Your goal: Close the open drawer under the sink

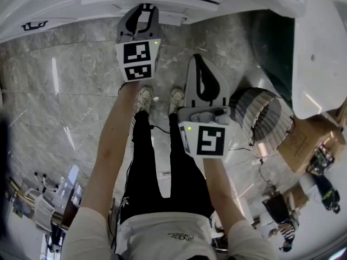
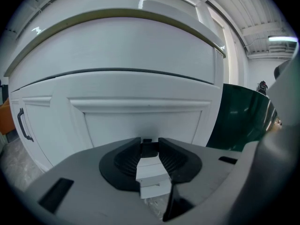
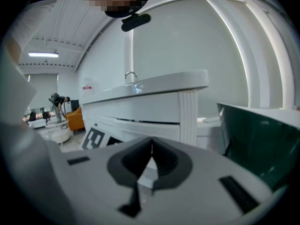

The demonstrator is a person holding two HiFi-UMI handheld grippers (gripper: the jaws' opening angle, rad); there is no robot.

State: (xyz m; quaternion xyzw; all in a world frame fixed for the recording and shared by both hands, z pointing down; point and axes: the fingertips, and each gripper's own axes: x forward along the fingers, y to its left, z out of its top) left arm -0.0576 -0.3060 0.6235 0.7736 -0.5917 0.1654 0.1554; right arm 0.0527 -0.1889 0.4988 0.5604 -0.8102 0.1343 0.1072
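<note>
A: Two grippers, condition?
B: Listed: left gripper (image 2: 150, 142) is holding its jaws slightly apart, empty; right gripper (image 3: 151, 146) is showing jaws together.
A: And the drawer (image 2: 145, 121)?
B: White, framed-panel front, sitting under the counter (image 2: 117, 46) straight ahead of the left gripper, dark seam running above.

Clad in a cream short-sleeved T-shirt (image 1: 162, 238), black trousers (image 1: 145, 172) with small white marks, pale sneakers (image 1: 144, 97). Grey-shelled left gripper (image 1: 144, 8) and right gripper (image 1: 199, 59), black-padded, each with a black-and-white marker cube (image 1: 136, 60).
</note>
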